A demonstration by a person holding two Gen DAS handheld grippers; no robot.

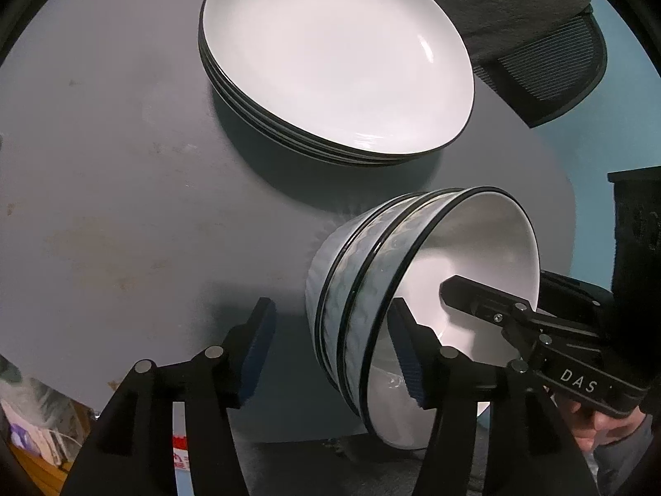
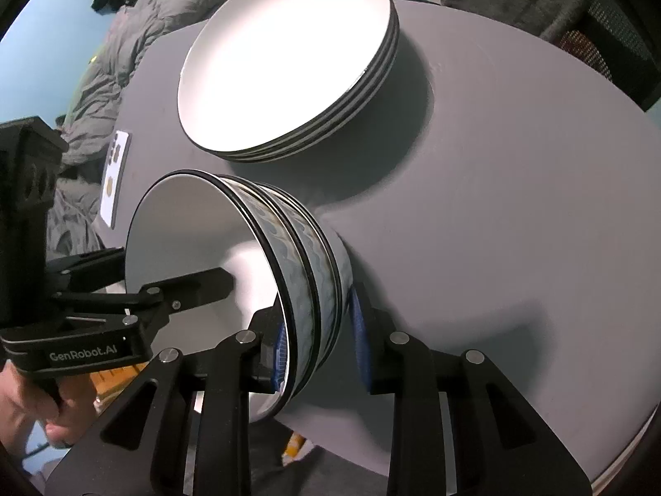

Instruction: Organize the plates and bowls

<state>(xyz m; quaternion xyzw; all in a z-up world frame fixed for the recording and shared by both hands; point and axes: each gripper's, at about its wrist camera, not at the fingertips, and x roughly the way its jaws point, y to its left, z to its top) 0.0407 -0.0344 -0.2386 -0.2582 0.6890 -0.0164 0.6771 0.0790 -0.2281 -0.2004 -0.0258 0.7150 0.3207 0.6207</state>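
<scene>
A stack of nested white bowls with blue wave pattern and black rims (image 1: 363, 281) is tipped on its side above the grey round table (image 1: 124, 206). In the left wrist view my left gripper (image 1: 334, 355) straddles the bowls' rim, one finger inside, one outside to the left, with a wide gap. My right gripper (image 2: 318, 343) is clamped on the bowl stack (image 2: 305, 273), one pad inside, one outside. A stack of white black-rimmed plates (image 1: 334, 62) sits behind; it also shows in the right wrist view (image 2: 285, 58).
A dark mesh chair (image 1: 549, 53) with a grey cloth stands past the table's far edge. A white phone (image 2: 115, 169) lies near the table edge. Grey bedding (image 2: 124, 53) lies beyond.
</scene>
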